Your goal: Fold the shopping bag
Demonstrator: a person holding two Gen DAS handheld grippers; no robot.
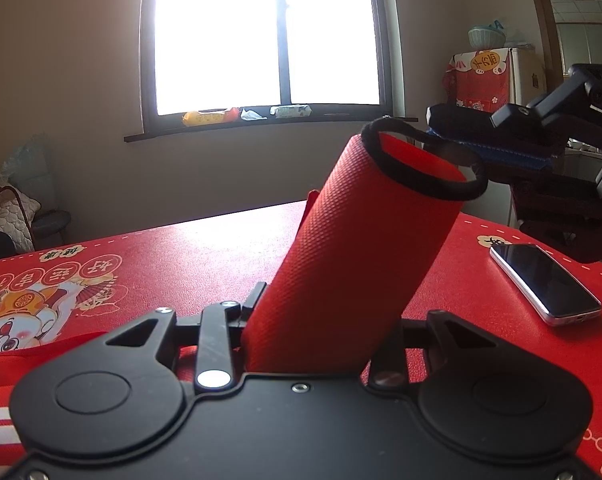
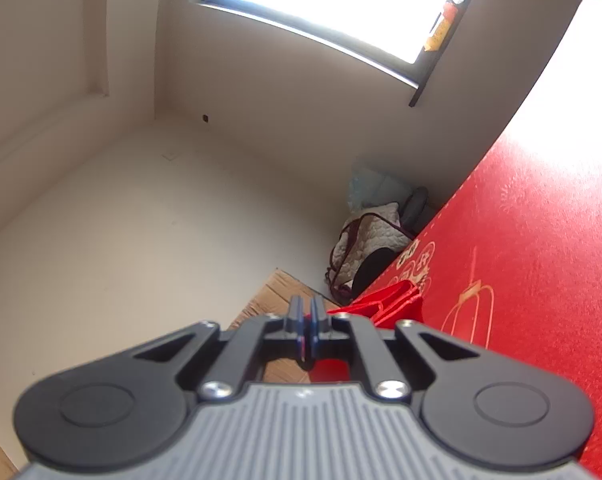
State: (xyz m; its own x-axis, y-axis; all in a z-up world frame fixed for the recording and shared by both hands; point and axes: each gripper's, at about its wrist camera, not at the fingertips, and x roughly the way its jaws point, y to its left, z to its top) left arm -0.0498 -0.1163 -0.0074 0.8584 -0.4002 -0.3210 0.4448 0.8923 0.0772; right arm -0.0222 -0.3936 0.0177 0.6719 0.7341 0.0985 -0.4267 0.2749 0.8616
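My left hand-held gripper (image 1: 321, 320) clamping rolled red woven fabric shopping bag (image 1: 365, 232); my right hand-held gripper (image 2: 305, 320) pinching its black-trimmed rim, above red table (image 1: 205, 248).

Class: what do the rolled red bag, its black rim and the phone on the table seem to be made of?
Rolled red bag: likely non-woven fabric, matte; a fine dimpled grid shows.
Black rim: apparently soft cloth binding, fuzzy and dull.
Phone: glossy dark glass face with a silvery edge, probably metal.

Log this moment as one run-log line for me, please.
left gripper: shut on rolled bag | right gripper: shut by black rim | phone: on table
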